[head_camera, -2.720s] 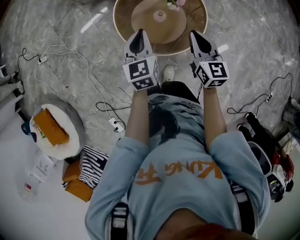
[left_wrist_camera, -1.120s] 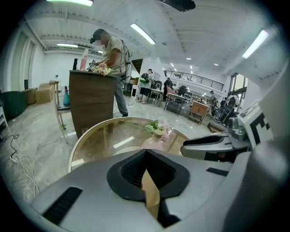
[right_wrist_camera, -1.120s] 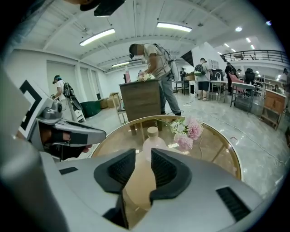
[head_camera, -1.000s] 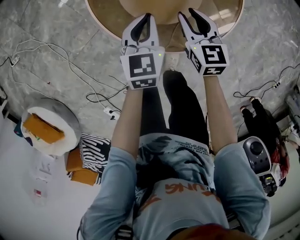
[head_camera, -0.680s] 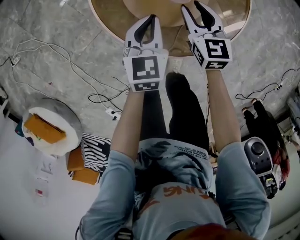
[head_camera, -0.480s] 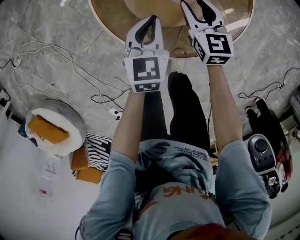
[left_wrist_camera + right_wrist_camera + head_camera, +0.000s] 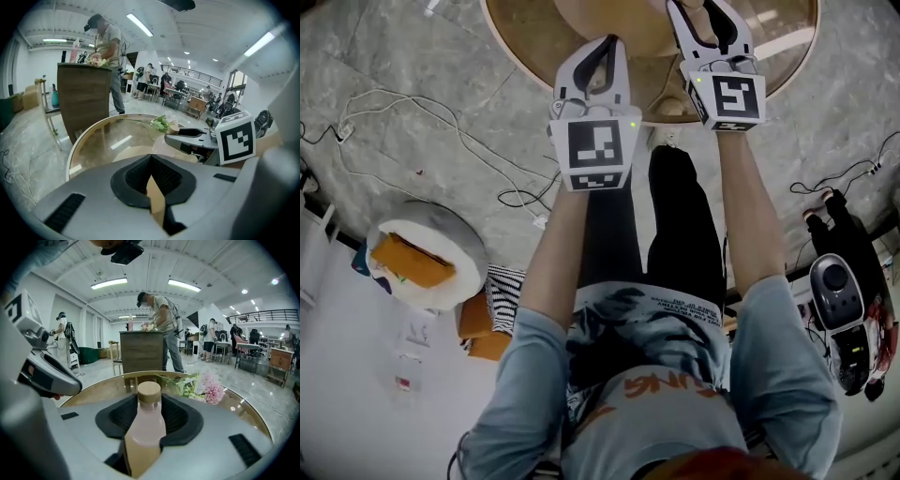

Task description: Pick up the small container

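Small container (image 7: 146,423) stands on round glass table (image 7: 520,33) above grey marble floor (image 7: 412,56).

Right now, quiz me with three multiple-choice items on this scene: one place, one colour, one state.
1. Where is the bottle? A between the jaws of the right tongs; B on the floor; C in a box.
2. Its cap is: A blue; B tan; C black.
3. The left tongs are: A wide open; B gripping flowers; C shut, empty.
Key: 1 A, the right gripper view shows it between jaws that have just been closing; 2 B, it looks tan; 3 C, the jaws meet, nothing between.
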Demonstrator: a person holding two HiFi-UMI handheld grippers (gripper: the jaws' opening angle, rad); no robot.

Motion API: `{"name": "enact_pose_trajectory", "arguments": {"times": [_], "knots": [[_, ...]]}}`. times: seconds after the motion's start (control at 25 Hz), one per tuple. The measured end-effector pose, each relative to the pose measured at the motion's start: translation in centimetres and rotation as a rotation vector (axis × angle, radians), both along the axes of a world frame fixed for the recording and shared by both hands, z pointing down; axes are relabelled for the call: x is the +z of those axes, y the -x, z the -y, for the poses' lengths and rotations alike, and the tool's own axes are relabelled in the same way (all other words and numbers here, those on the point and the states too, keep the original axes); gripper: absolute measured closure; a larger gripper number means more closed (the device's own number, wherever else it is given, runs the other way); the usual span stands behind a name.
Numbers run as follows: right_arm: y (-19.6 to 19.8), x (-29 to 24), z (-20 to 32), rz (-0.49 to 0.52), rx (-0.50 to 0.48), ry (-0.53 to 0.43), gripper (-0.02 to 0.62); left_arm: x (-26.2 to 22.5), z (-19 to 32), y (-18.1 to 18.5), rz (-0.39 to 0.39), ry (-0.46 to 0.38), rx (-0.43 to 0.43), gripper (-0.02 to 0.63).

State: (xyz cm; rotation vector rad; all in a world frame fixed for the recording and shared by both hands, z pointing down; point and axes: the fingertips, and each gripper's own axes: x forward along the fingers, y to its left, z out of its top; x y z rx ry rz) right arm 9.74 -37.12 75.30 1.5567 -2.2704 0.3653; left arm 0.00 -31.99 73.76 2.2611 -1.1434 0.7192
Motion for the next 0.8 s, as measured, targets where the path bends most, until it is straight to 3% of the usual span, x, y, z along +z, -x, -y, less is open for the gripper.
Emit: {"name": "enact_pose_trajectory", "arguments": {"times": [0.36,0.8], "knots": [[0.9,-1.4,2.6,0.0,-0.02,-0.005,0.436,-0.8,1.2,-0.9,-0.014,0.018,0.046,0.583],[1.9,-1.2,3.8,-0.036,0.01,0.13,0.449,-1.6,1.5,-0.1,-0.011,-0.004,0.032,0.583]]}}
